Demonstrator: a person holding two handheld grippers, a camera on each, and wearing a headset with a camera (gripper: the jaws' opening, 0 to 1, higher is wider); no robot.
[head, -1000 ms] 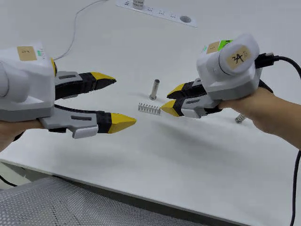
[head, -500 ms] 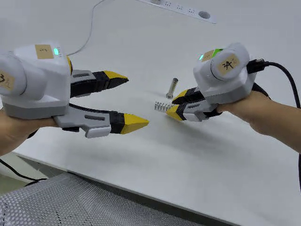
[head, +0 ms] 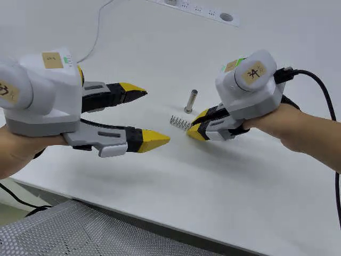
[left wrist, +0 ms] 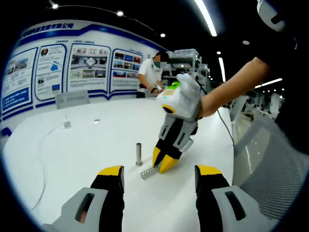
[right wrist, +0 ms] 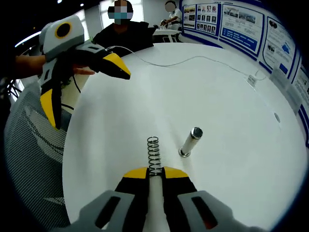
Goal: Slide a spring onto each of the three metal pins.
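One spring [right wrist: 153,154] pinched at its near end by the right gripper [right wrist: 150,173].
The right gripper's jaws are pressed together on that end, down low, and the spring lies flat on the white bench [head: 213,186], running straight out ahead of the tips. Near its far end a metal pin [right wrist: 189,141] stands upright, not touching it. Off to the side the left gripper [head: 156,116] hovers over the bench, jaws spread wide, well apart from the spring.
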